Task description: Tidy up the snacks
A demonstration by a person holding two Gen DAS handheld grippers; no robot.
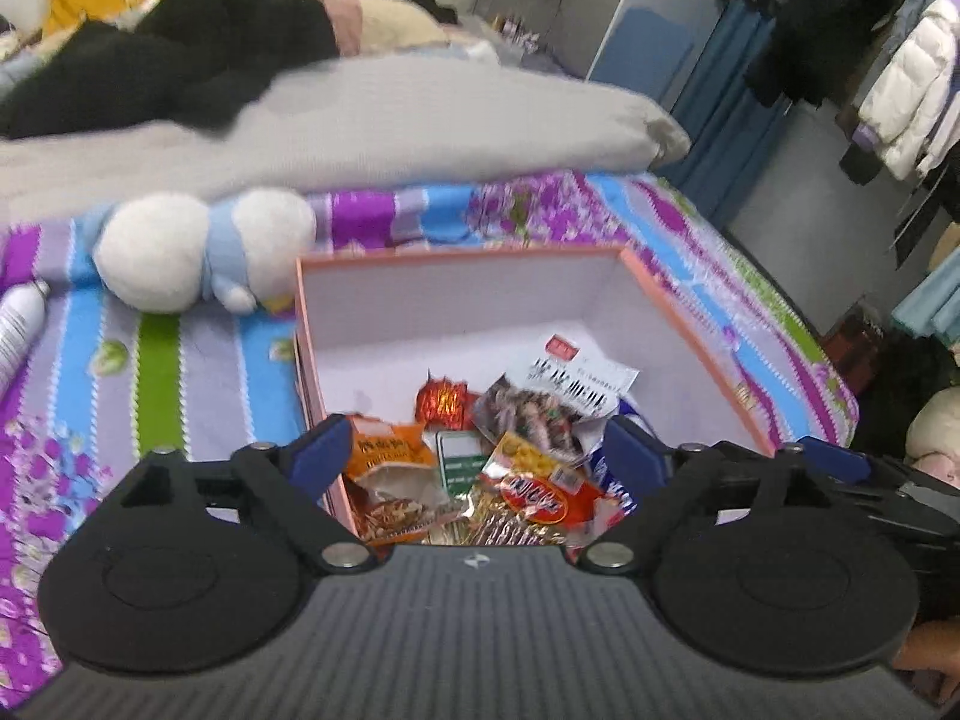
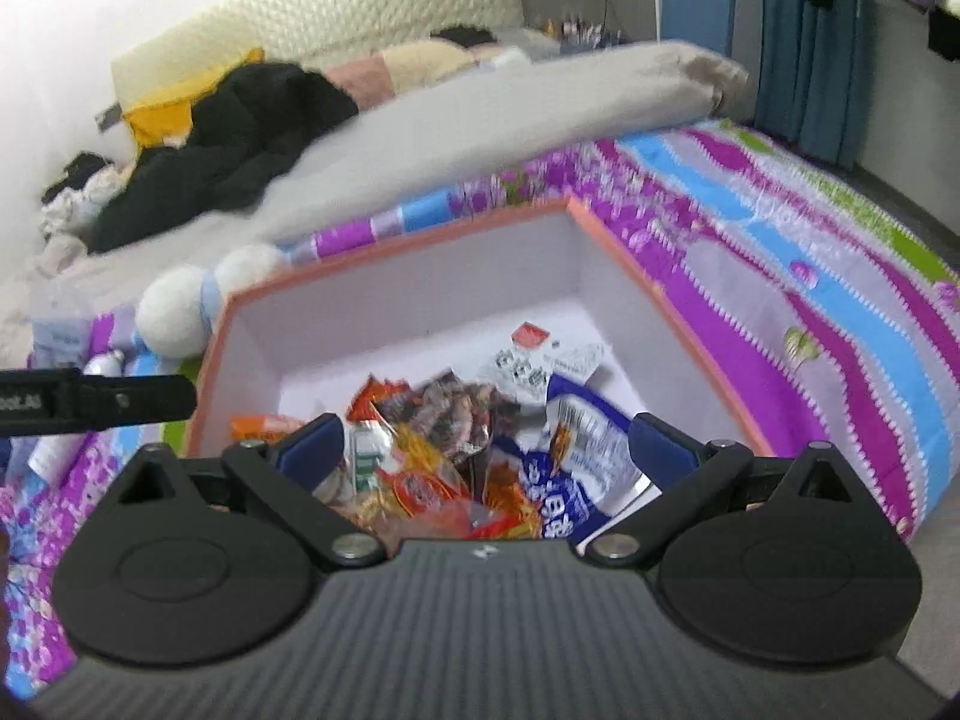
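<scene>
A pink box (image 1: 456, 255) with white inner walls stands on the striped bedsheet. Several snack packets lie heaped in its near half: an orange packet (image 1: 390, 468), a red foil one (image 1: 443, 401), a red and yellow one (image 1: 534, 486) and a white printed one (image 1: 570, 384). My left gripper (image 1: 478, 456) hangs open over the near side of the box, with the heap below its blue pads and nothing pressed between them. In the right wrist view the box (image 2: 390, 258) holds the same heap, with a blue and white packet (image 2: 570, 468) on the right. My right gripper (image 2: 487, 449) is open above it.
A white and blue plush toy (image 1: 198, 249) lies left of the box, with a white spray can (image 1: 18, 324) further left. A grey quilt (image 1: 360, 120) and a black coat (image 1: 180, 60) lie behind. Clothes (image 1: 900, 90) hang at the right, beyond the bed's edge.
</scene>
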